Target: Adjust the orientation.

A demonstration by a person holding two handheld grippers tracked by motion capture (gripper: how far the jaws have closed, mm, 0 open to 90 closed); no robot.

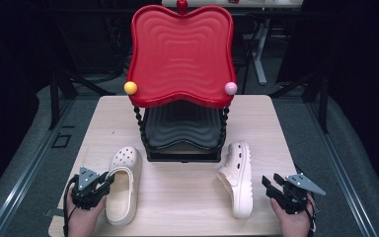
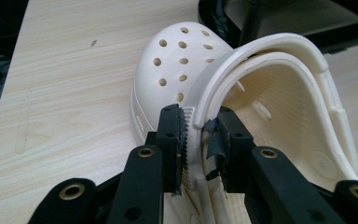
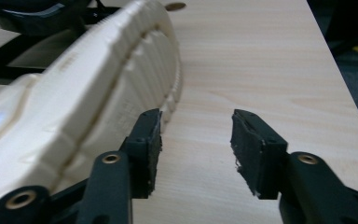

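1. Two cream clogs lie on a pale wooden counter (image 1: 187,195), in front of a black-and-red stand (image 1: 181,74).

2. The left clog (image 1: 123,185) sits upright on its sole, near the counter's front left, toe with its round holes pointing toward the stand.

3. The left tongs (image 2: 200,135) are closed partway on this clog. The jaws straddle the folded heel strap (image 2: 261,51) and the rim of the opening, one jaw outside the wall, one inside. The toothed outer pad presses on the wall. The inner pad, wrapped in frayed black tape, sits against the inside edge.

4. In the high view, the left tongs (image 1: 101,183) meet the clog at its left side, held by a hand (image 1: 81,217) at the counter's front edge.

5. The right clog (image 1: 237,177) lies tipped on its side, ridged sole facing right, near the front right.

6. The right tongs (image 3: 196,149) stand fairly wide apart with bare counter between the jaws. The clog's sole edge (image 3: 135,70) lies just beside one jaw; I cannot tell whether they touch.

7. In the high view, the right tongs (image 1: 271,183) sit just right of that clog, not gripping it.
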